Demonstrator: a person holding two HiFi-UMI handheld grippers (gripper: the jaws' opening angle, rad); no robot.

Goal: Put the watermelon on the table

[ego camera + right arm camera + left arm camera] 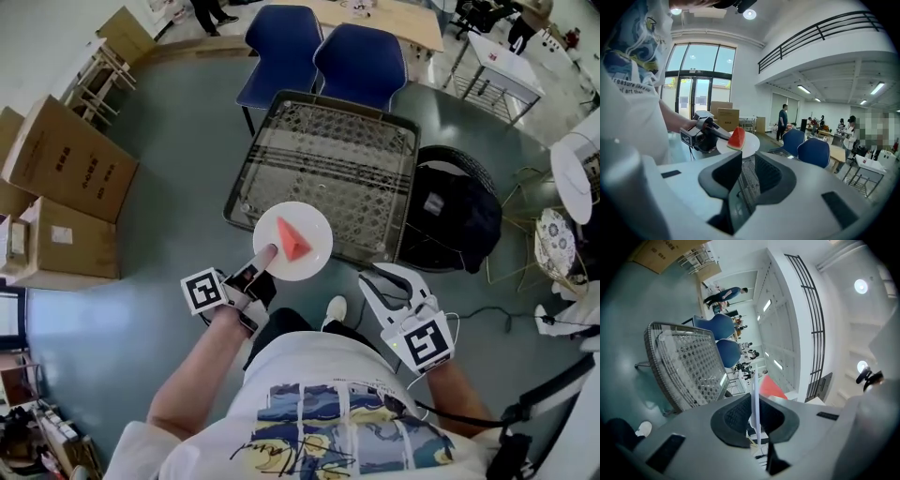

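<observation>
Grey-blue hall floor (159, 253) spreads under a rectangular metal-mesh worktop (246, 178), with two blue chairs (281, 47) at its far side and brown cardboard boxes (66, 159) well off to its left. At the near edge of that worktop hangs a round white plate (317, 225). On it lies the red triangular wedge of watermelon (295, 242), not yet down on the mesh. The left claw (265, 253) is nearly closed, nipping the plate's thin rim on the side nearest the person; the left gripper view shows that rim edge-on between the pads. The right claw (386, 283) holds nothing, its jaws a little apart with only mesh seen through the gap, just off the worktop's near right corner. The wedge looks light but wet and soft-fleshed, and it sits loose on a smooth surface. I judge it would slide if the plate tipped, so keeping the plate level matters more than squeezing hard. The plate is stiff and probably breakable, and a one-sided rim hold lets it lever downward. The rim seems the right place to hold, with the free claw able to steady the opposite rim. Pinching the fruit itself would likely bruise it.
</observation>
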